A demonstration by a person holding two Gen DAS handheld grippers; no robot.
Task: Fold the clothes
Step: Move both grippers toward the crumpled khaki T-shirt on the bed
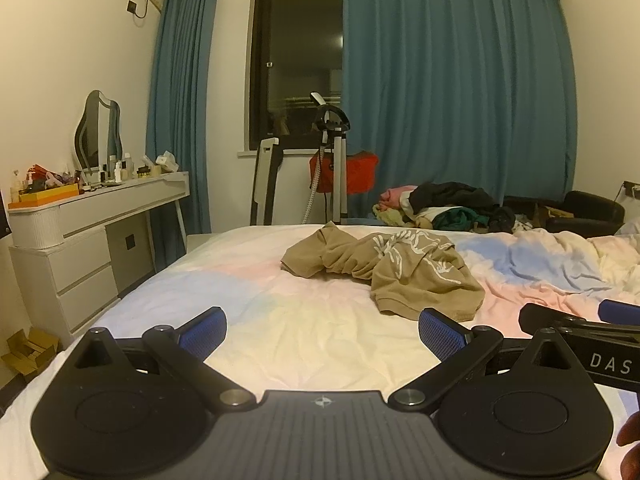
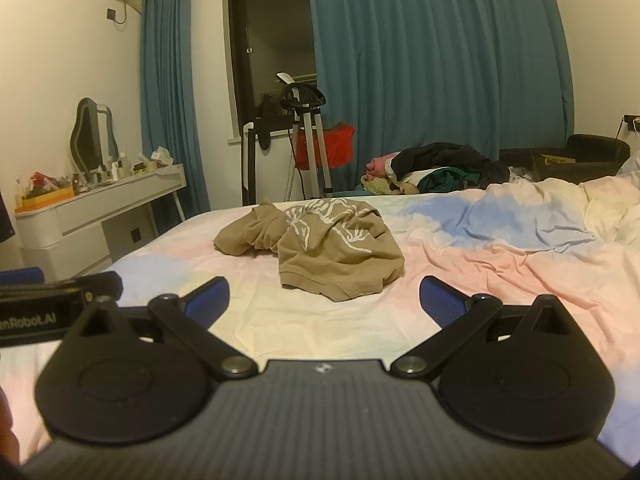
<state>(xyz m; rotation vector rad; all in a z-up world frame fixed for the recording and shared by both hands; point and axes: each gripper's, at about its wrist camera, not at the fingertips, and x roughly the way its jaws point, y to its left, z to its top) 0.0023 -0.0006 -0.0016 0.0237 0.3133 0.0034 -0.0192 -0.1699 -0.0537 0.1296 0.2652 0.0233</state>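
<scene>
Tan cotton, a crumpled shirt (image 1: 384, 268) lay on the bed (image 1: 248, 288), ahead of our left tongs (image 1: 322, 330) and somewhat to their right, nearly dead ahead of our right tongs (image 2: 324, 300). Both tongs were spread wide, holding nothing. We judged the shirt light, limp and unbreakable, best pinched along its near hem.

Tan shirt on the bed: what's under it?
Only the pastel bedsheet shows around the crumpled tan shirt. Whatever lies beneath its folds is covered.
</scene>
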